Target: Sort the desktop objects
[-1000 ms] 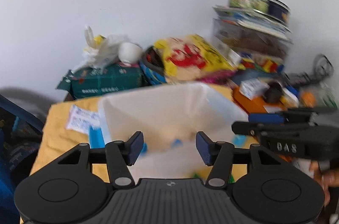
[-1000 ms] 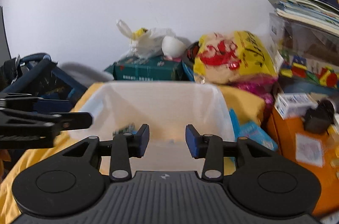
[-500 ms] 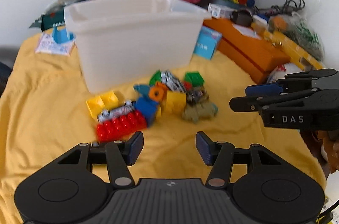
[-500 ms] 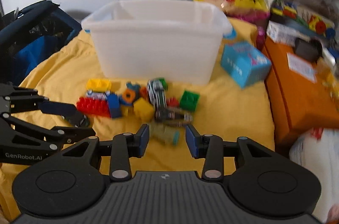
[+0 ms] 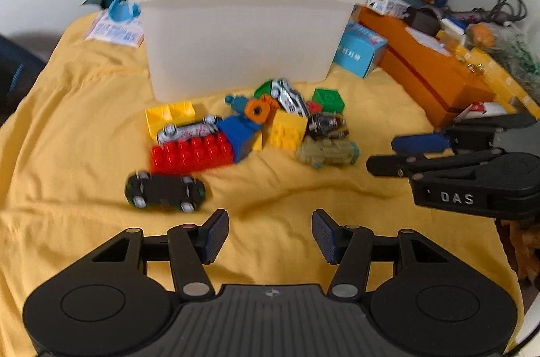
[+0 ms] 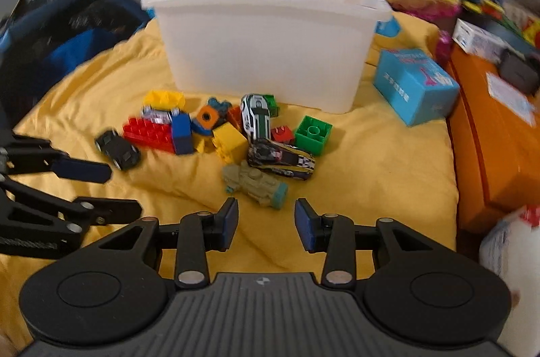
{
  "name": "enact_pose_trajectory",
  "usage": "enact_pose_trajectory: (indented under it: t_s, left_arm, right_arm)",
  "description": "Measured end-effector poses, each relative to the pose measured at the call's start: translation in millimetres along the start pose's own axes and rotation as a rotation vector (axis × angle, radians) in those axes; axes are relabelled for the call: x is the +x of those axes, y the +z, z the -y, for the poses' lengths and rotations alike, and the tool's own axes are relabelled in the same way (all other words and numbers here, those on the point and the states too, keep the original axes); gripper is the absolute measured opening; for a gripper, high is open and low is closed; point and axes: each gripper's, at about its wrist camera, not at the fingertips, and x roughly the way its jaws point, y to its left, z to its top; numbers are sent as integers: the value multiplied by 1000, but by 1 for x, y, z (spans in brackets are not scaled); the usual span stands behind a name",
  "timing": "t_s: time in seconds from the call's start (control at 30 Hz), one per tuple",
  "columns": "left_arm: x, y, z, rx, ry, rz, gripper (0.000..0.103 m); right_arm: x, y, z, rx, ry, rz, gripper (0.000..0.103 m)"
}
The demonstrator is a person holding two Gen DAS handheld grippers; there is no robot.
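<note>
**Both claws low over the toy pile, nothing gripped**

The toys lay heaped on the yellow cloth (image 5: 84, 107) just in front of the white bin (image 5: 236, 29), bricks and small cars mixed together. Nearest the right gripper (image 6: 266, 222) sat the grey-green toy vehicle (image 6: 254, 179), just beyond its fingertips and a little left of centre, its long axis running from near right to far left across the line of the fingers. The black toy car (image 5: 165, 189) lay apart at the near left edge of the pile, just beyond and to the left of the left gripper (image 5: 268, 233), lengthwise left to right.

The left claw stood spread wide, holding and touching nothing. The right claw was spread less far, its jaws having just been closing a little, with only bare cloth between them. By position, each hand looked best placed for the toy on its own side, and the right wrist would probably need to roll to straddle the vehicle's narrow width.
</note>
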Motion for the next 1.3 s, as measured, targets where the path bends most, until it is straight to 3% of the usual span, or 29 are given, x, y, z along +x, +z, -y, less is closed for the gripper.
enact_pose_trajectory:
  t_s: [0.33,0.43,0.5,0.67,0.7,0.73,0.83,0.93,1.07,1.13,1.2,1.27,1.3]
  left_arm:
    - [-22,-29,19,-67,120,-9,59]
    - [-22,-26,12,-66,133,-3,59]
    - [-22,-20,6,-68,135,-2,59]
    - [-19,-7,-6,-6,107,27,59]
    - [-17,-3,-10,15,104,29,59]
    - [-13,1,-15,33,104,25,59]
    - [-3,19,-29,71,78,3,59]
    - [6,45,-34,105,15,20,59]
    - [29,87,-34,-15,-68,23,59]
    - [47,106,-28,-76,-23,-13,59]
    - [63,116,-18,-62,-12,-28,59]
    - [78,120,-7,4,9,-56,51]
    - [88,120,-4,21,26,-98,34]
  right_arm:
    - [21,-1,28,7,140,22,42]
    - [26,3,23,-9,143,34,43]
    - [34,8,18,-56,136,26,49]
    - [51,12,8,-52,119,-21,47]
    - [51,11,5,-62,114,-42,38]
    - [50,9,1,-69,108,-56,37]
    - [36,2,-7,-45,136,-64,37]
    - [20,-2,-14,-33,105,-52,37]
    - [11,-7,-18,-23,47,-60,37]
    - [8,-11,-16,6,49,-60,37]
    - [9,-13,-17,15,33,-64,37]
    - [11,-15,-15,40,23,-74,37]
    - [10,-17,-14,49,24,-76,37]
